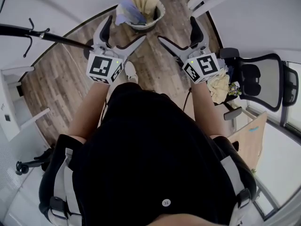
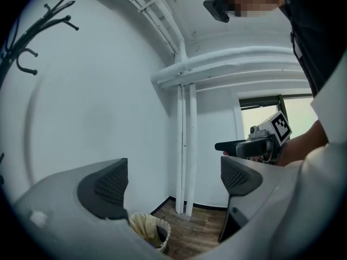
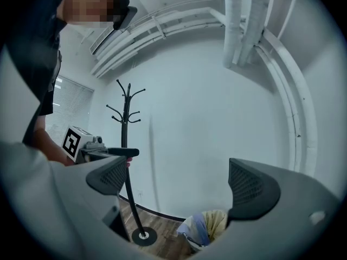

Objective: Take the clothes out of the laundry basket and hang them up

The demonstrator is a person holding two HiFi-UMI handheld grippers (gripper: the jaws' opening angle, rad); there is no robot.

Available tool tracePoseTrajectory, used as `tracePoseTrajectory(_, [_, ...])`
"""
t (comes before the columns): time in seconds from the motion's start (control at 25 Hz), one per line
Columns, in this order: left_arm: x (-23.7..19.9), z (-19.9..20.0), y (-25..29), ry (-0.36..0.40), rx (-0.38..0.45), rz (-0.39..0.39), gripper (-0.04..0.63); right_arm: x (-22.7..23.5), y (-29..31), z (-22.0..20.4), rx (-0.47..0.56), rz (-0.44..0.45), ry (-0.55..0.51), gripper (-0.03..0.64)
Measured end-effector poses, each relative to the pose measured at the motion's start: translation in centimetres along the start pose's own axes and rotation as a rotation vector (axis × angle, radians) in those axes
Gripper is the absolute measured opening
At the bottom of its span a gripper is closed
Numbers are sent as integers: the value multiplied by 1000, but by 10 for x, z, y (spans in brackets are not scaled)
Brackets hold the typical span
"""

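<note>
Two grippers are held out in front of a standing person in dark clothes, side by side and apart from each other. The left gripper (image 1: 127,28) is released: its own view shows the two dark pads spread wide with nothing between them, only the white wall and a pair of upright white pipes (image 2: 185,145) beyond. The right gripper (image 1: 177,28) is released too, its pads equally wide, with only bare wall between them.

In the head view the laundry basket (image 1: 160,13) stands on the wooden floor (image 1: 61,74) at twelve o'clock from the person, beyond both sets of fingertips and touched by neither. The clothes (image 1: 138,6) are piled inside it, a cream or pale yellow piece and a bluish lavender one, rising above the rim. In the left gripper view the basket shows low at six o'clock, below the left pad. In the right gripper view it sits at about five o'clock, with the cream and blue fabric visible.

A black coat rack (image 1: 33,32) stands at about ten o'clock from the person, its round foot on the floor and its hooks bare. A black mesh office chair (image 1: 261,74) is at about two o'clock, well apart from the basket.
</note>
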State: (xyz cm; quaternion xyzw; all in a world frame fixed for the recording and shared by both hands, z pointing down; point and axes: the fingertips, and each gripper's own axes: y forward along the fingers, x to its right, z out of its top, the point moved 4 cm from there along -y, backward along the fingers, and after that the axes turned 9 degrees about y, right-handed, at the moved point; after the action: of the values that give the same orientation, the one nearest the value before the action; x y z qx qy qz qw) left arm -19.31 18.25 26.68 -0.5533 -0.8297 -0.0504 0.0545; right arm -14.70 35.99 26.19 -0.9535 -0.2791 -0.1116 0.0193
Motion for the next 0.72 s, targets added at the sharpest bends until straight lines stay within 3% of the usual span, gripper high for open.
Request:
tracePoseTrajectory(0.44, [-143,-33,79,-30,-14,-69,535,48,145,0,-36,-69,26,568])
tracePoseTrajectory(0.72, [-182,-59,122,-44,-60,-89,535,81,185,-8,-66,-103,43,566])
